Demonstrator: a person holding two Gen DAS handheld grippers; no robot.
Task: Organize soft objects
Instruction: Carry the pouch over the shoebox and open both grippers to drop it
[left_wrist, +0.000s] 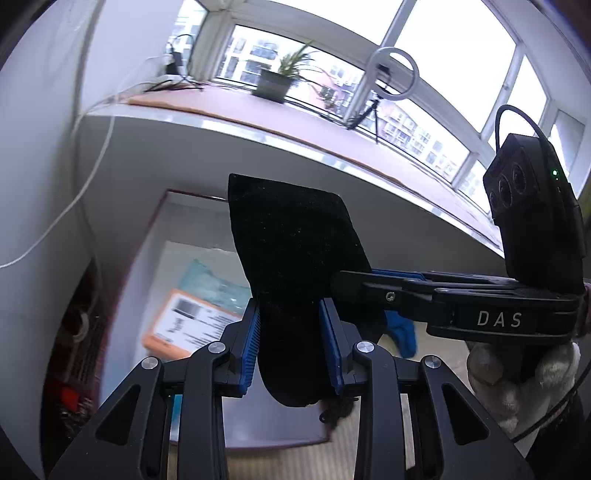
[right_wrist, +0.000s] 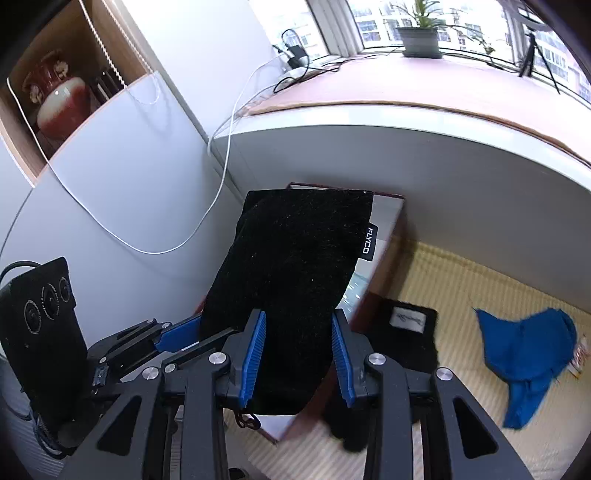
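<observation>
1. One black velvet pouch (right_wrist: 295, 280) hangs in the air, gripped by two grippers: the left gripper (left_wrist: 290, 343) and the right gripper (right_wrist: 299, 354), each with its fingers clamped on the pouch.
2. One blue cloth (right_wrist: 528, 354) and one black pouch (right_wrist: 406, 336) lie on the striped mat (right_wrist: 461, 288).
3. The held pouch's tag reads "FLYCO"; the right gripper's body reads "DAS".
4. One potted plant (left_wrist: 275, 79) and one ring light (left_wrist: 393, 74) stand on the windowsill.
</observation>
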